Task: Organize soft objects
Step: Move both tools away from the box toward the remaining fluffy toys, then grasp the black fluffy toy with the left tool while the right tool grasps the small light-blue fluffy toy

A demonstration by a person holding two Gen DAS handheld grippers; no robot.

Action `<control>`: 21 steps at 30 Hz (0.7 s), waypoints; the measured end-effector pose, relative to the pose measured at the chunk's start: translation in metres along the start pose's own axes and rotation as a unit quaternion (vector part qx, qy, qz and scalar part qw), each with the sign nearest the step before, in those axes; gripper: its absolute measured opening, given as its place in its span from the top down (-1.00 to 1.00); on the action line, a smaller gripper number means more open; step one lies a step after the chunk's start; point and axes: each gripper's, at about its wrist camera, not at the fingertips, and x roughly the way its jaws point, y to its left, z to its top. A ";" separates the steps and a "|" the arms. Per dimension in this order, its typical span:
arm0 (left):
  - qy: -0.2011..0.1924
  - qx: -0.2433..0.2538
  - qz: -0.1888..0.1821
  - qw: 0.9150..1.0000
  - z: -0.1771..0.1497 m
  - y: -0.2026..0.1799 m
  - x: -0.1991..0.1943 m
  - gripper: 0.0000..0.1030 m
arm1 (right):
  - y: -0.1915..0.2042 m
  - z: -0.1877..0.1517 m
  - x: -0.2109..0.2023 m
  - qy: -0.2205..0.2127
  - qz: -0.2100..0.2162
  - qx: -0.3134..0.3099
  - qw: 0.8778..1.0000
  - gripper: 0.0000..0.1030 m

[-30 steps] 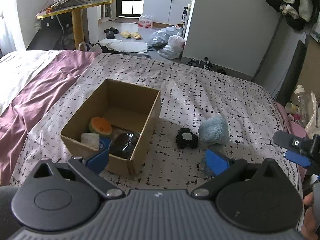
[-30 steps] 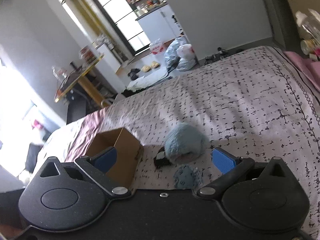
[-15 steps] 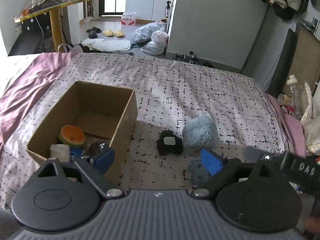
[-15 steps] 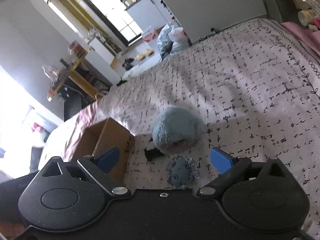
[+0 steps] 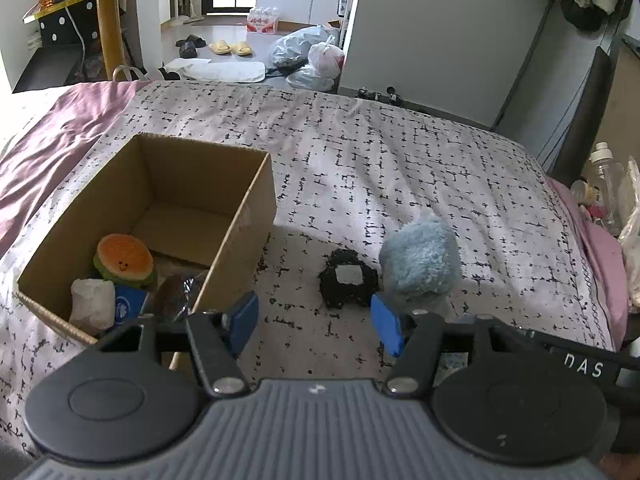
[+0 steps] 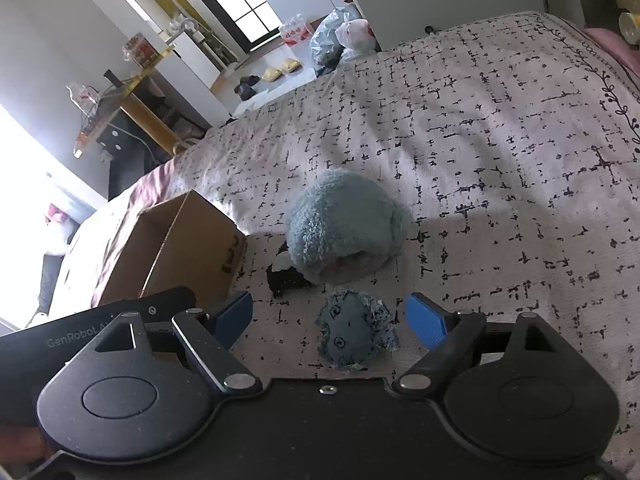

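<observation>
Both grippers have been lowered toward the bedspread (image 5: pixel 400 152) since a second ago. The left gripper (image 5: pixel 316 326), its jaws just narrowed yet empty, is aimed at the black plush (image 5: pixel 348 278) beside the cardboard box (image 5: pixel 240 216). The right gripper (image 6: pixel 330 320) (jaws closing, still wide) now straddles the small denim toy (image 6: pixel 354 336), untouched, before the fluffy blue plush (image 6: pixel 340 228).
</observation>
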 end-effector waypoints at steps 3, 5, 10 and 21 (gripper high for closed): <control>0.008 -0.016 -0.001 1.000 0.002 0.005 0.007 -0.09 | 0.004 0.001 0.009 0.008 -0.001 -0.007 1.000 -0.64; 0.007 -0.015 0.000 1.000 0.003 0.005 0.010 -0.06 | 0.005 0.001 0.018 0.022 -0.007 -0.012 1.000 -0.64; 0.009 -0.009 -0.004 1.000 0.007 0.004 0.019 0.01 | 0.008 0.001 0.033 0.036 -0.021 -0.021 0.999 -0.49; 0.018 -0.017 -0.002 1.000 0.007 -0.006 0.048 0.04 | -0.009 0.001 0.059 0.077 -0.059 -0.008 0.995 0.90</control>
